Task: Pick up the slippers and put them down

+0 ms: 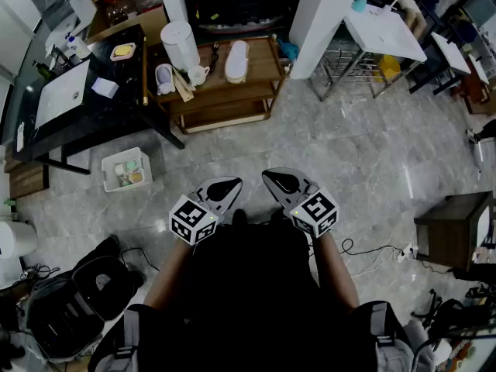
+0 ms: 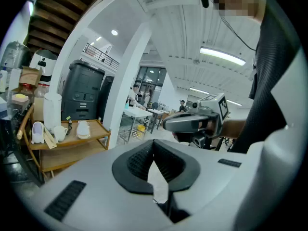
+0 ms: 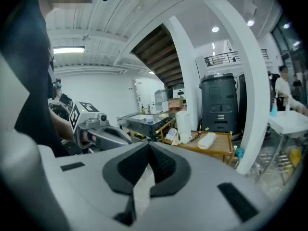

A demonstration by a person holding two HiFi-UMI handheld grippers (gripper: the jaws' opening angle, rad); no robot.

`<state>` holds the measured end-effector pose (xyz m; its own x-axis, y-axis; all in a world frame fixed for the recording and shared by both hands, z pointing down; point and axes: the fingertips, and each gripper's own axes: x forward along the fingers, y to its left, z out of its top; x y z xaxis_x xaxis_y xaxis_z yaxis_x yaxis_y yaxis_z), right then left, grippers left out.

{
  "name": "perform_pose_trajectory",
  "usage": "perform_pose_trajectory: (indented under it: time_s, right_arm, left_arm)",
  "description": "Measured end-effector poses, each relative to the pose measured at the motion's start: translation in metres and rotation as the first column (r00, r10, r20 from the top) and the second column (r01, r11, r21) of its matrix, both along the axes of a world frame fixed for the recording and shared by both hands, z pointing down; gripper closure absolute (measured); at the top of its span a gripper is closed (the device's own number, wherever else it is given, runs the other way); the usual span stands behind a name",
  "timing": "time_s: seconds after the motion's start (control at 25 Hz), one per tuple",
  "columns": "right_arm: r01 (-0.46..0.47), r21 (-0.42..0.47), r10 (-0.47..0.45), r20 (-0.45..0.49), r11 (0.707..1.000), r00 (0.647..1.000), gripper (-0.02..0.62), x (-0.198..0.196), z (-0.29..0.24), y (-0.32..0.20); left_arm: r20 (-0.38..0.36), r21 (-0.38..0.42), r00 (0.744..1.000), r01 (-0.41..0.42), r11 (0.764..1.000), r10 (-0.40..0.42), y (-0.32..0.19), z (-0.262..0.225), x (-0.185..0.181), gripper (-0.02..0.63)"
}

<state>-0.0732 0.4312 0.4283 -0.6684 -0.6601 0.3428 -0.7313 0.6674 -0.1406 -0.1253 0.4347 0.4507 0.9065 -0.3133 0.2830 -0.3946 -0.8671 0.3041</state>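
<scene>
Two pale slippers lie apart on the top of a wooden shelf cart (image 1: 260, 72) across the floor. One white slipper (image 1: 236, 60) (image 2: 83, 129) (image 3: 208, 140) lies at its middle. The other slipper (image 1: 164, 78) (image 2: 37, 131) (image 3: 171, 135) sits at the cart's left end. My left gripper (image 1: 225, 186) (image 2: 154, 147) (image 3: 103, 136) and right gripper (image 1: 277, 180) (image 3: 149, 149) (image 2: 192, 123) are held side by side close to my body, well short of the cart. Both are shut with nothing between the jaws.
A tall white cylinder (image 1: 180, 45) and a cup (image 1: 198, 74) stand on the cart between the slippers. A black table (image 1: 116, 103) is at the left, a white basket (image 1: 126, 169) and a black bag (image 1: 85, 293) on the floor, a white pillar (image 1: 325, 14) behind the cart.
</scene>
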Motion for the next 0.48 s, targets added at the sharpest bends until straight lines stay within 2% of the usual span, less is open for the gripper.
perform_pose_trajectory:
  time_s: [0.48]
  right_arm:
    - [0.053,-0.02,-0.054,-0.044,0.998,0.998,0.589,-0.0063,0.0089,-0.0024]
  left_arm:
    - [0.017,-0.011,1.0,-0.016,1.0,0.017,-0.0037,0.0095,0.0068,0.597]
